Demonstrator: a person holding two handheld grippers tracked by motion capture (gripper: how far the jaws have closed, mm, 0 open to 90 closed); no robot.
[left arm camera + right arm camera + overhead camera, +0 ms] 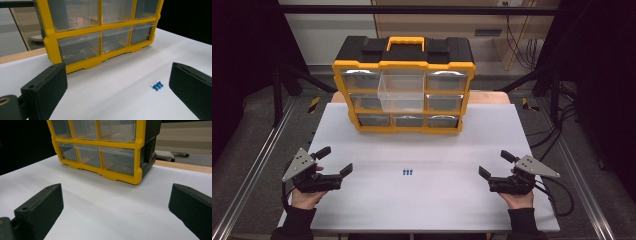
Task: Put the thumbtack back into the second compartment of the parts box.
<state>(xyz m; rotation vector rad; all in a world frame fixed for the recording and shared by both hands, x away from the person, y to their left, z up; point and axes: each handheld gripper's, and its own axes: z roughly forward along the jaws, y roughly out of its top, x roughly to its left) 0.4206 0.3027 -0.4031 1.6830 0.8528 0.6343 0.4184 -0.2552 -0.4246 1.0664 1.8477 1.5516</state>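
Note:
A yellow and black drawer organizer (404, 85) stands at the back of the white table (422, 150), its clear top-middle drawer (402, 90) pulled out toward me. Three small blue pieces (407, 172) lie together near the table's middle front, seen also as the blue pieces (156, 85) in the left gripper view. My left gripper (334, 161) rests at the front left, open, nothing between its jaws. My right gripper (495, 164) rests at the front right, open and empty too. The organizer (105, 147) fills the top of the right gripper view.
Metal rails (257, 165) run along both sides of the table. Cables (562, 195) trail from the right gripper over the table's right edge. A wooden board edge (489, 97) shows behind the organizer.

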